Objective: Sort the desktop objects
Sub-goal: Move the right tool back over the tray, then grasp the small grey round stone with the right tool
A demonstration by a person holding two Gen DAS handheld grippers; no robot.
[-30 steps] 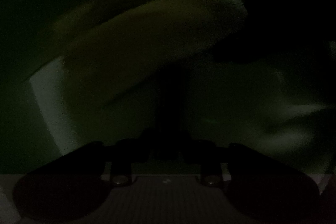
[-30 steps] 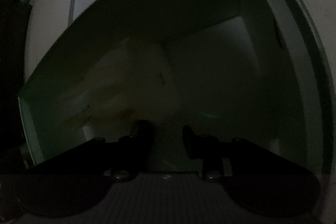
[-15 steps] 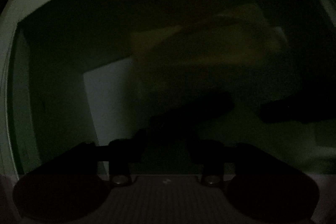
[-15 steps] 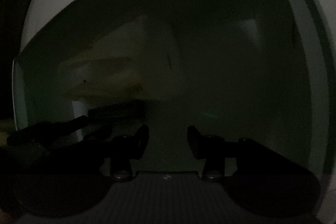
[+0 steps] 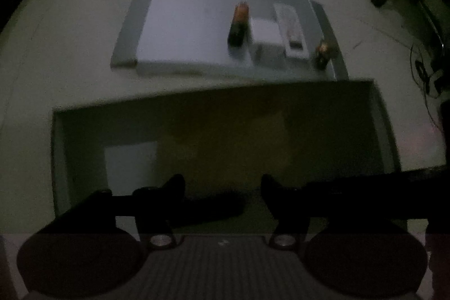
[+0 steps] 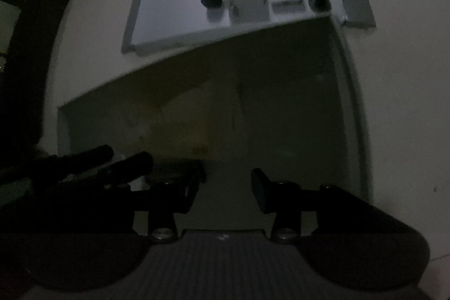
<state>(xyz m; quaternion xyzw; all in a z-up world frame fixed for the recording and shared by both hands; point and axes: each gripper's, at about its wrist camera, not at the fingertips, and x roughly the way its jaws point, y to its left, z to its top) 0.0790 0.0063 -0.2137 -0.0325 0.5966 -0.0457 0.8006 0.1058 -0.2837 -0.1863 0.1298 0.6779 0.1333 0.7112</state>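
Hovering: both tongs hang above an open box (image 5: 84, 148), pointing steeply down into it.
Left tongs (image 5: 222, 187): jaws are opening, nothing between them; only the dim box floor shows in the gap.
Right tongs (image 6: 226, 187): jaws apart and empty; the left tongs' dark arms cross the lower left of this view.
Box contents: a pale yellowish heap (image 5: 239, 148) lies on the floor of the box, too dark to name; a white sheet (image 5: 130, 165) lies at its left.
Still to sort: on a white board (image 5: 191, 27) beyond the box stand a brown bottle (image 5: 239, 24), a white cube (image 5: 265, 38), a remote (image 5: 291, 30) and a small dark figure (image 5: 323, 52), all close together near the board's right end.
Tabletop (image 5: 70, 33): pale, bare around board and box.
Step in hand: judged from empty jaws over the box, a drop-off looks just finished.
Next move: probably a reach forward over the box's far wall to the board; the bottle touches or nearly touches the cube, so the tongs need a clean line on one thing without nudging its neighbour.
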